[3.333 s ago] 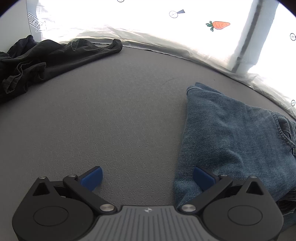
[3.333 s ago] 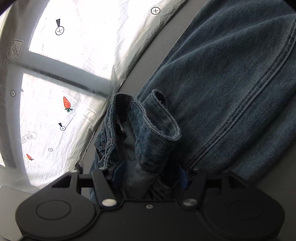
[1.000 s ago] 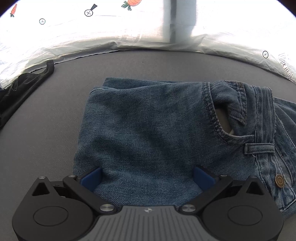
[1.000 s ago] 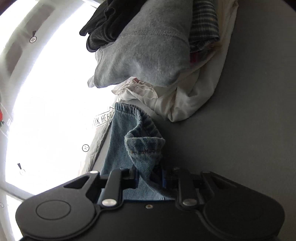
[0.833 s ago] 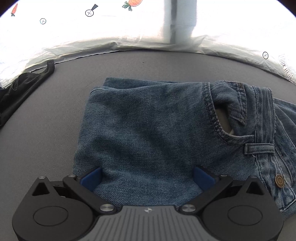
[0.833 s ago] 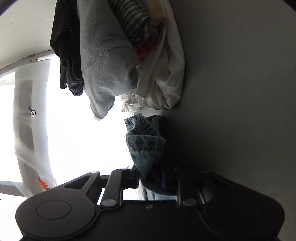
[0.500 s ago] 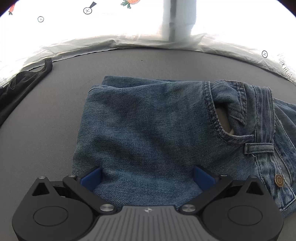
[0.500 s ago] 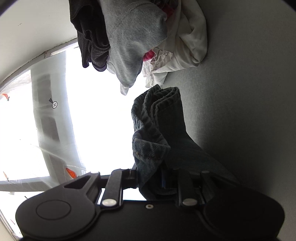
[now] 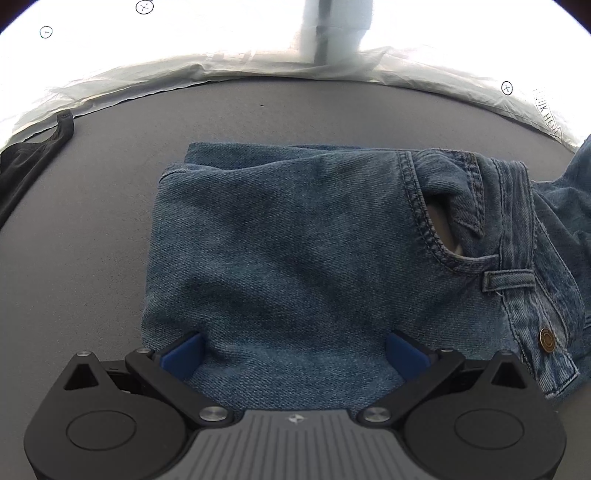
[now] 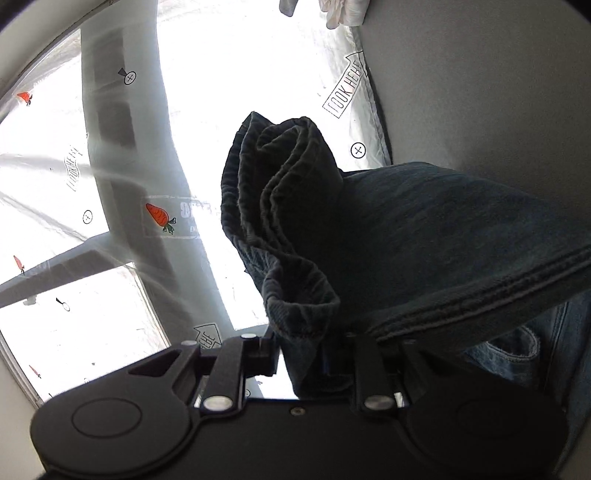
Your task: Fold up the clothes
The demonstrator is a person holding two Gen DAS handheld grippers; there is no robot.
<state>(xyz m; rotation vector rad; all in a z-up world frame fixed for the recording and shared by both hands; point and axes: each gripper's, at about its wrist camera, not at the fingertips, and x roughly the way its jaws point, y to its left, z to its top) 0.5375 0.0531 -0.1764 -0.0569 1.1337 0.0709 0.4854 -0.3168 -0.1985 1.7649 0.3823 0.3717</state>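
Note:
Blue jeans (image 9: 295, 243) lie folded on the grey surface, waistband, pocket and brass button to the right. My left gripper (image 9: 293, 354) stands open, its blue pads pressed down on the near edge of the denim, one on each side. My right gripper (image 10: 314, 354) is shut on the bunched leg hems of the jeans (image 10: 284, 221), held up in the air. From there the leg cloth (image 10: 461, 229) drapes away to the right. The right gripper's pads are hidden by the cloth.
A black garment (image 9: 26, 166) lies at the far left of the grey surface (image 9: 92, 229). A bright white plastic sheet with carrot prints (image 10: 159, 216) covers the window behind. A tip of white clothing (image 10: 343, 11) shows at the top of the right wrist view.
My right gripper has swung round with the jeans hems, from facing the clothes pile to facing the window, and the leg now drapes across. The left gripper has stayed pressed on the jeans.

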